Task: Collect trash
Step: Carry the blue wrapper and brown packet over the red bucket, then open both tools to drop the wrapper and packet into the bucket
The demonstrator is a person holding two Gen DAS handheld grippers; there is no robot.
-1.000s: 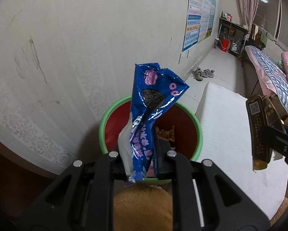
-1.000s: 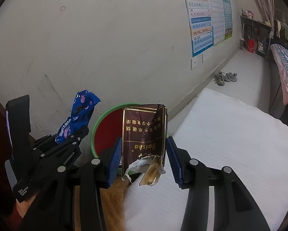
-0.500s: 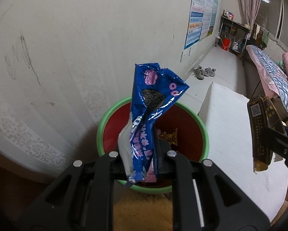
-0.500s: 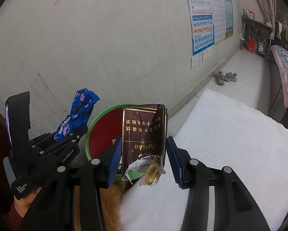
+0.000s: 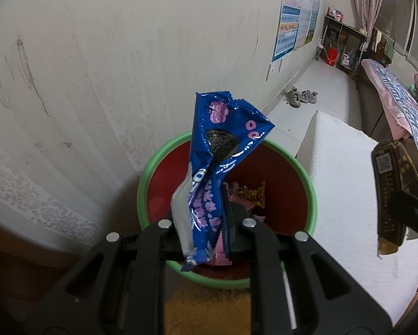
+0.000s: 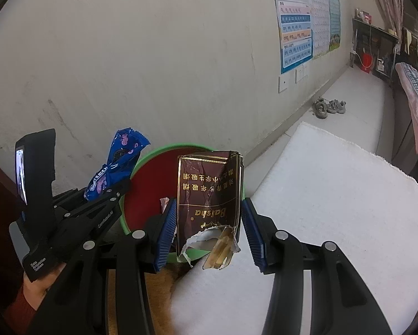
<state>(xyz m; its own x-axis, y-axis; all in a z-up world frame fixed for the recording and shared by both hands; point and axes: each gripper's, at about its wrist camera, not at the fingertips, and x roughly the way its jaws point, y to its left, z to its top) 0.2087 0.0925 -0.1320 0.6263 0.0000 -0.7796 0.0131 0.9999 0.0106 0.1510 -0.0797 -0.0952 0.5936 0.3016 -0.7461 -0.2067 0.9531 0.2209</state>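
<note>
My left gripper [image 5: 206,223] is shut on a crumpled blue cookie wrapper [image 5: 217,167] that stands up from its jaws. It hangs over the near side of a red bin with a green rim [image 5: 309,184]. In the right wrist view the same wrapper [image 6: 117,162] and left gripper [image 6: 105,192] sit left of the bin [image 6: 150,178]. My right gripper [image 6: 209,223] is shut on a torn brown cigarette pack [image 6: 209,192], held over the bin's near right rim. The pack [image 5: 389,195] also shows at the right edge of the left wrist view.
Several wrappers [image 5: 250,192] lie in the bin. A scuffed wall [image 5: 97,83] rises just behind it. A white mat [image 5: 348,173] lies to its right, a tan fuzzy surface [image 5: 209,307] below my grippers. Shoes [image 5: 301,97] and a bed [image 5: 398,95] are farther off.
My left gripper has moved forward and down with the wrapper, so the bin looks larger and lies more beneath it. The right gripper and its pack have stayed put.
</note>
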